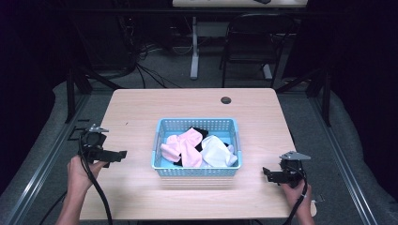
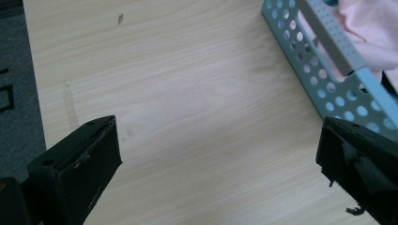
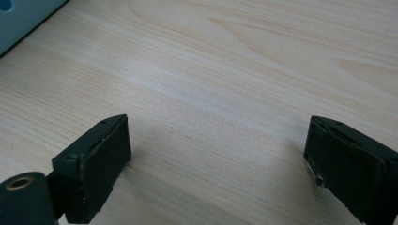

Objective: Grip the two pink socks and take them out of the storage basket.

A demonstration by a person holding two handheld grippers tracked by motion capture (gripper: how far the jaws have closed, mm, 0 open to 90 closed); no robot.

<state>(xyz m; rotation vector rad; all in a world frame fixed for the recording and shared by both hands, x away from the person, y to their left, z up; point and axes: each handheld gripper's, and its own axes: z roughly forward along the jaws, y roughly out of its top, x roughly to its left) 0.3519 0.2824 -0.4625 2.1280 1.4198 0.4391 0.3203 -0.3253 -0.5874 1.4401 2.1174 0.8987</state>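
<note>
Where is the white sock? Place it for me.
In the high view, the white sock lies in the right half of the blue basket, beside the pink socks at table centre.

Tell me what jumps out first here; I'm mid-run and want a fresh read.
The blue basket at the table's centre draws the eye, heaped with pink socks, a white sock and something black. The left tongs and right tongs flank it, both open and empty, pointing inward over bare wood.

Light wooden table, blue basket centred
</note>
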